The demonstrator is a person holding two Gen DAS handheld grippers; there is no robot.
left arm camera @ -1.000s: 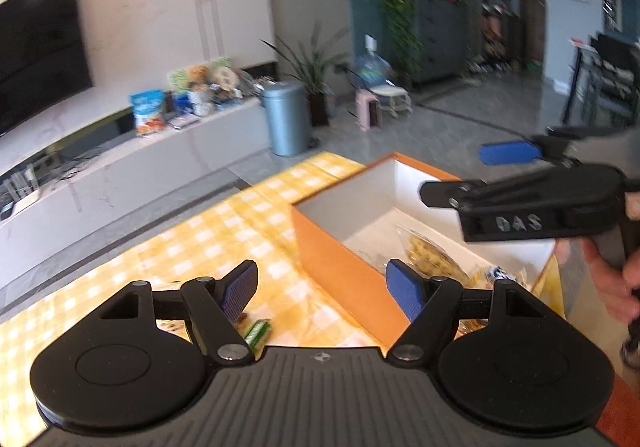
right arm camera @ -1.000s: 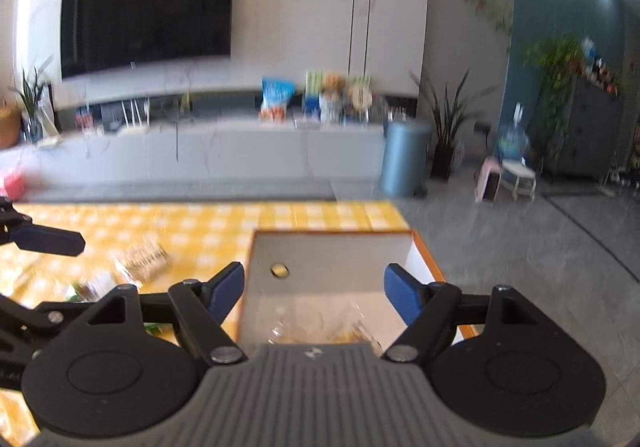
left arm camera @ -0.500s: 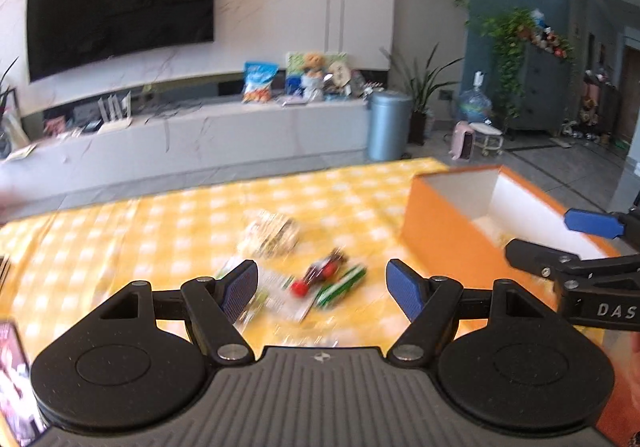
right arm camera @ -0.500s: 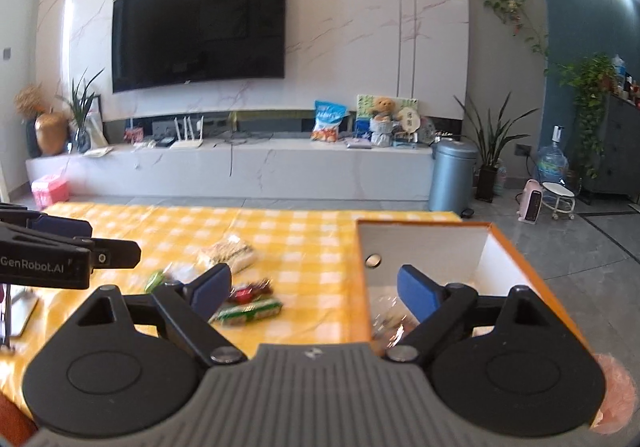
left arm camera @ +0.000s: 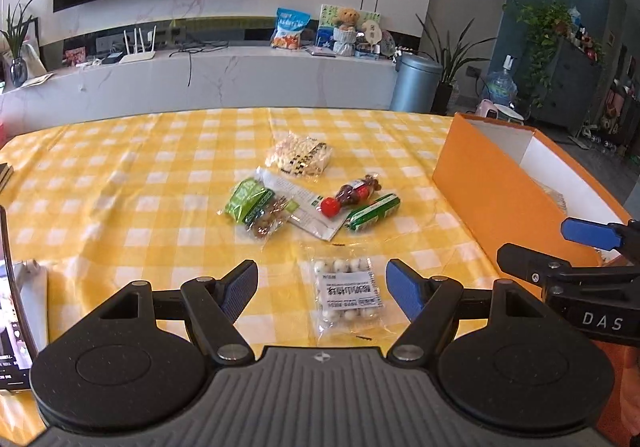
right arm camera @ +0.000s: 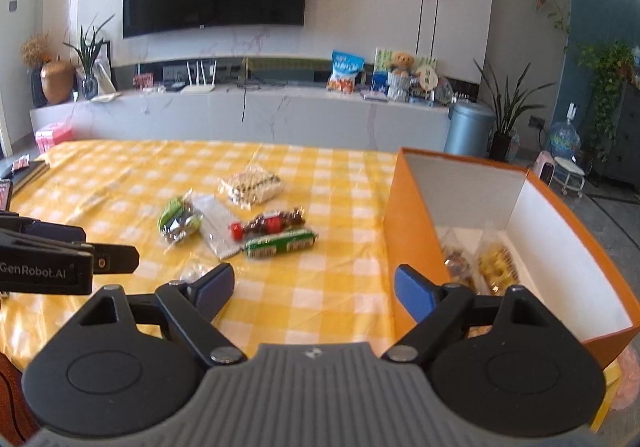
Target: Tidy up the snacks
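Both our grippers are spread wide, holding nothing: left gripper (left arm camera: 322, 289) hangs over the white-ball packet (left arm camera: 347, 295) (loose snacks beyond it), right gripper (right arm camera: 314, 289) sits beside the orange box (right arm camera: 416, 231) on the checkered tablecloth (left arm camera: 120, 183).

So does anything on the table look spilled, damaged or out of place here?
Nothing stands out. Snack packets lie loose but intact on the yellow checked cloth, a few already in the orange box; both grippers, left gripper and right gripper, are open and empty.

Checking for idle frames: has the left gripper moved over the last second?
Yes. The left gripper swung left, off the orange box and over the white-ball snack packet.
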